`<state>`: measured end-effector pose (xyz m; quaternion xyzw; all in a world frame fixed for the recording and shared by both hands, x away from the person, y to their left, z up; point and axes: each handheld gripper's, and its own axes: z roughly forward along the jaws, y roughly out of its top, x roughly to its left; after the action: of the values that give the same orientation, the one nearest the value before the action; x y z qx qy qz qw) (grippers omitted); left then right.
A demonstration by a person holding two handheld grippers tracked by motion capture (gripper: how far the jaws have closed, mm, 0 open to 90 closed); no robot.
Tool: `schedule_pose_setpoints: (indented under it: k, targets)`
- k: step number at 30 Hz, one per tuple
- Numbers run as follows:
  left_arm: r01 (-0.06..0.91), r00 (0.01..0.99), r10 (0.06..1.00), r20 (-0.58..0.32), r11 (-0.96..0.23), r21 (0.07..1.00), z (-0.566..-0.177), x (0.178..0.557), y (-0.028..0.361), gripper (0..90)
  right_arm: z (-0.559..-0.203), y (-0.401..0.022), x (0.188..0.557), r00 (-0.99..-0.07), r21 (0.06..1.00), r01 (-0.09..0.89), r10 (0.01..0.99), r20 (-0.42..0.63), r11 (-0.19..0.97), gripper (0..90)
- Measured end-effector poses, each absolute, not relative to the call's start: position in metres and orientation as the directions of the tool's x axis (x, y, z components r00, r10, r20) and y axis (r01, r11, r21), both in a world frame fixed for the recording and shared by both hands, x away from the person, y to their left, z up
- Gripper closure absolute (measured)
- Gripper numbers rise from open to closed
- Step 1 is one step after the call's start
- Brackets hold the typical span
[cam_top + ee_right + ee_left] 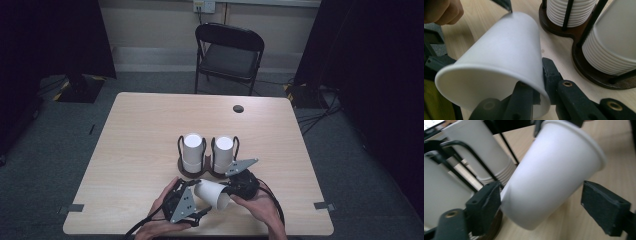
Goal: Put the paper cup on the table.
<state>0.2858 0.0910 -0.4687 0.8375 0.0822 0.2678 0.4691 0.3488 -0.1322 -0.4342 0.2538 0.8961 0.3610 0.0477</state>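
Loose white paper cup point(212, 194) held on its side just above the near edge of the table point(140, 140), base toward the left gripper, rim toward the right, directly in front of the cup holder. Pinched by the rim: right gripper point(541, 83) clenched on the cup wall, one jaw inside the mouth and one outside, w/ the rim curling round the jaw tips. Prob. chosen because the rim is the stiffest part and a lip grip leaves the whole body free for the other tool. Left gripper point(540, 202) released, jaws spread wide to either side of the cup's lower body near the base; left-hand jaw right at or touching the wall, right-hand jaw w/ clear air between it and the cup. Looks like a handover setup, or bracing the cup to pull it off something, but can't tell which w/o a task. Tilted sideways prob. so both tools can reach it from opposite sides without colliding. Just behind: dark two-bay cup holder point(196, 172) w/ wire uprights, a stack of white cups point(192, 150) in the left bay and second stack point(223, 152) in the right, both standing upright. Hands point(262, 205) low at the near edge. Farther off, a small dark hole point(238, 108) in the tabletop and a black folding chair point(228, 55) beyond the far edge.
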Motion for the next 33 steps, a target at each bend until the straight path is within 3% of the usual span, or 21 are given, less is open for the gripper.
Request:
schedule_pose_setpoints:
  k: [28,33]
  targets:
    - [-0.129,0.795,0.428,0.429,-0.573,0.810,-0.476,0.282,0.061,16.9,-0.440,-0.109,0.351,-0.872,0.662,0.437,0.467,0.146,0.609,89.6]
    - [-0.120,0.806,0.437,0.399,-0.539,0.834,-0.473,0.283,0.066,17.0,-0.439,-0.109,0.350,-0.864,0.659,0.451,0.478,0.155,0.602,89.2]
